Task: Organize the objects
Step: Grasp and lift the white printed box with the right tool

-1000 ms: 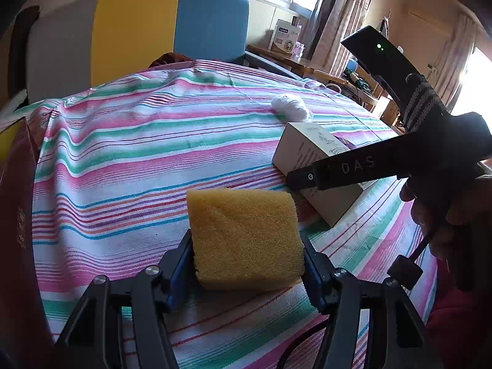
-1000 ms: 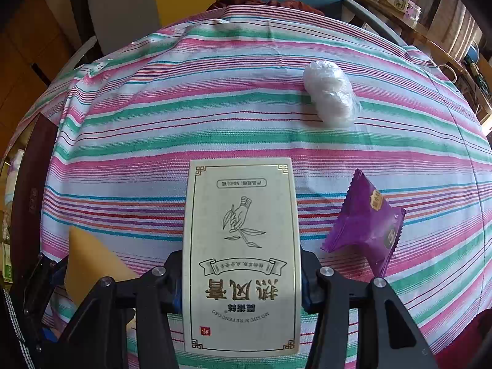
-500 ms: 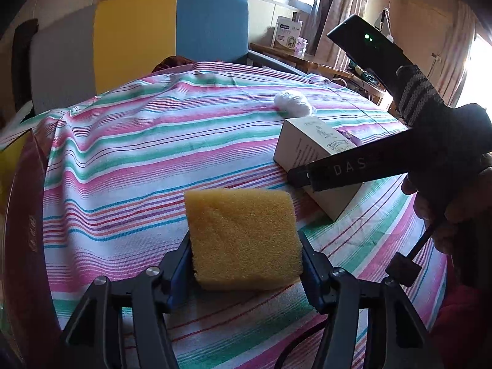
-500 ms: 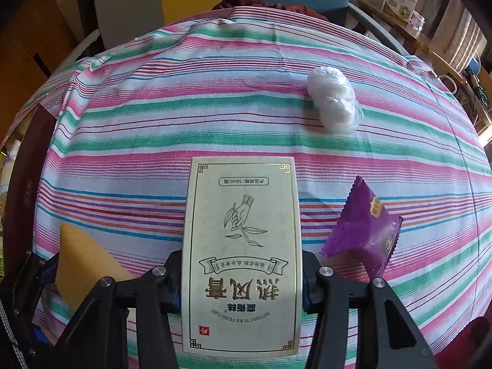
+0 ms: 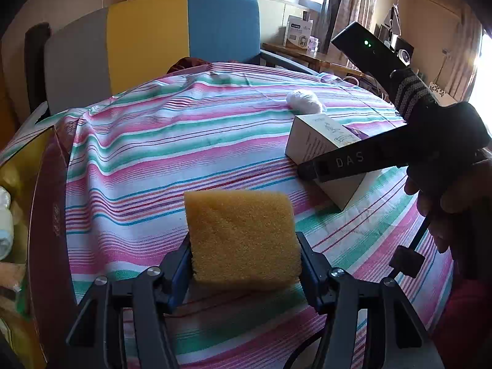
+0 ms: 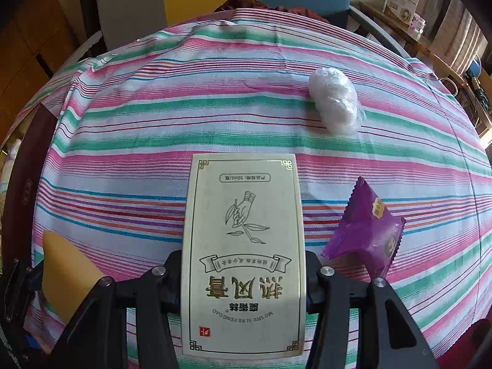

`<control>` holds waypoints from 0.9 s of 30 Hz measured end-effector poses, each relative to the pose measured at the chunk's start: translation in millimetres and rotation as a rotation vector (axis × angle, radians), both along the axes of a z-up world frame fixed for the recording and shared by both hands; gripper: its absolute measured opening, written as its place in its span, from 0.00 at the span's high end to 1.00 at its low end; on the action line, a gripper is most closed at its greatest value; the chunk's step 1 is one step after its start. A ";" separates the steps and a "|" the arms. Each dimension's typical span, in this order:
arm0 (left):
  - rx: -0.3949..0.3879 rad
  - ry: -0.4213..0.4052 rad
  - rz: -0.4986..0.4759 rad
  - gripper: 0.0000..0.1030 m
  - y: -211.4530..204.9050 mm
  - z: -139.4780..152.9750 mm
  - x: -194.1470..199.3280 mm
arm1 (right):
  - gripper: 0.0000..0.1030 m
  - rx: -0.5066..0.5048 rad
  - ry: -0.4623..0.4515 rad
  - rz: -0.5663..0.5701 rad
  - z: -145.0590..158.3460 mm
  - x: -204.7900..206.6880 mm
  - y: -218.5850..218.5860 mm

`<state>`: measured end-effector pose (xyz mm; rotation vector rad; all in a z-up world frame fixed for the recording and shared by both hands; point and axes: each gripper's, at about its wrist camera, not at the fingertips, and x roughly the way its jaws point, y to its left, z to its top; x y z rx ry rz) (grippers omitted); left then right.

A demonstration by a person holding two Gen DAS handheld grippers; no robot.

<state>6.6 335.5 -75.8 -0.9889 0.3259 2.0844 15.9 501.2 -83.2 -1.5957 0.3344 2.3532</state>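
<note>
1. Striped pink-and-green cloth [image 6: 246, 107] covers the counter.
2. Left claw [image 5: 243, 253] pinches the yellow foam sponge [image 5: 241, 236], bottom centre; soft foam could squirm loose.
3. Right claw [image 6: 244, 272] clamps the cream printed carton [image 6: 243, 246], bottom centre; the long carton could tip.
4. Swinging it may knock the purple foil sachet [image 6: 366, 233], lower right.

The left wrist camera is sitting low behind its own claw [image 5: 244, 264], looking obliquely across the striped worktop [image 5: 160, 153] toward the far chair [image 5: 147, 37] and window. The right wrist camera is looking down more steeply, close over the same worktop. Both are taking in the yellow sponge [image 5: 243, 236], the white box [image 6: 244, 246] and the white bundle [image 6: 333, 103].
</note>
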 end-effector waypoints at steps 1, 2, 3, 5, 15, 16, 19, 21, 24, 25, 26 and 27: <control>0.001 -0.002 0.003 0.41 -1.1 0.9 0.6 | 0.48 0.001 0.000 0.001 -0.1 0.4 -0.1; 0.003 -0.001 0.005 0.41 -2.0 2.5 1.2 | 0.48 0.004 0.001 0.003 0.0 1.2 -0.7; 0.005 0.004 0.008 0.41 -2.9 4.7 1.9 | 0.48 0.008 0.000 0.006 -0.6 1.2 -0.9; 0.012 0.019 0.009 0.41 -5.0 10.3 3.8 | 0.48 0.019 0.000 0.013 -0.5 3.5 -2.9; 0.077 0.026 0.018 0.41 -20.5 40.7 11.8 | 0.49 0.060 0.002 0.036 0.7 4.6 -11.6; 0.081 0.026 0.021 0.41 -22.5 43.1 12.0 | 0.49 0.062 0.003 0.038 0.6 4.6 -11.4; 0.095 0.019 0.027 0.41 -28.8 49.3 12.9 | 0.49 0.069 0.007 0.041 0.5 3.4 -11.9; 0.100 0.023 0.033 0.41 -34.0 53.5 13.7 | 0.49 0.078 0.009 0.047 -0.8 0.4 -10.5; 0.107 0.020 0.043 0.41 -42.3 57.7 11.6 | 0.49 0.086 0.010 0.051 -1.7 0.0 -11.4; 0.109 0.017 0.048 0.41 -45.9 58.6 9.8 | 0.49 0.088 0.010 0.052 -1.5 0.1 -11.1; 0.115 0.010 0.057 0.41 -51.7 60.1 7.9 | 0.49 0.091 0.010 0.053 -1.5 0.1 -11.4; 0.122 0.004 0.066 0.41 -57.3 61.1 5.7 | 0.49 0.095 0.009 0.055 -1.6 -0.1 -11.9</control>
